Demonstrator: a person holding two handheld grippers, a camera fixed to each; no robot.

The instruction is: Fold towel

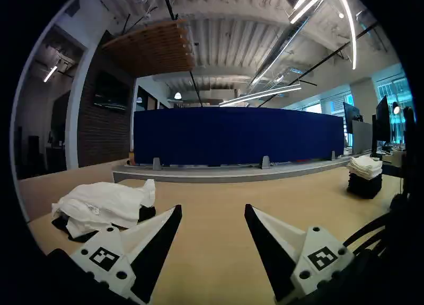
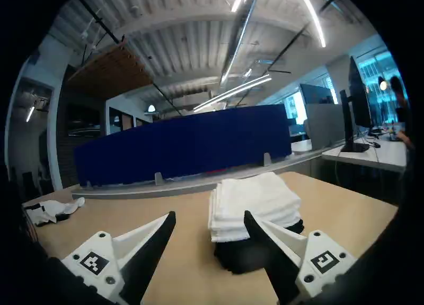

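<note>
Left gripper view: crumpled towel (image 1: 103, 204) lies left, just beyond open, empty jaws

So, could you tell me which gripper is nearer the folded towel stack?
Right. The right gripper is just before the folded towel stack; the left gripper sees it far off to its right.

The left tongs (image 1: 212, 212) gape wide at the bottom of the left gripper view, level and empty. The right tongs (image 2: 209, 217) gape likewise, bottom of the right gripper view.
</note>
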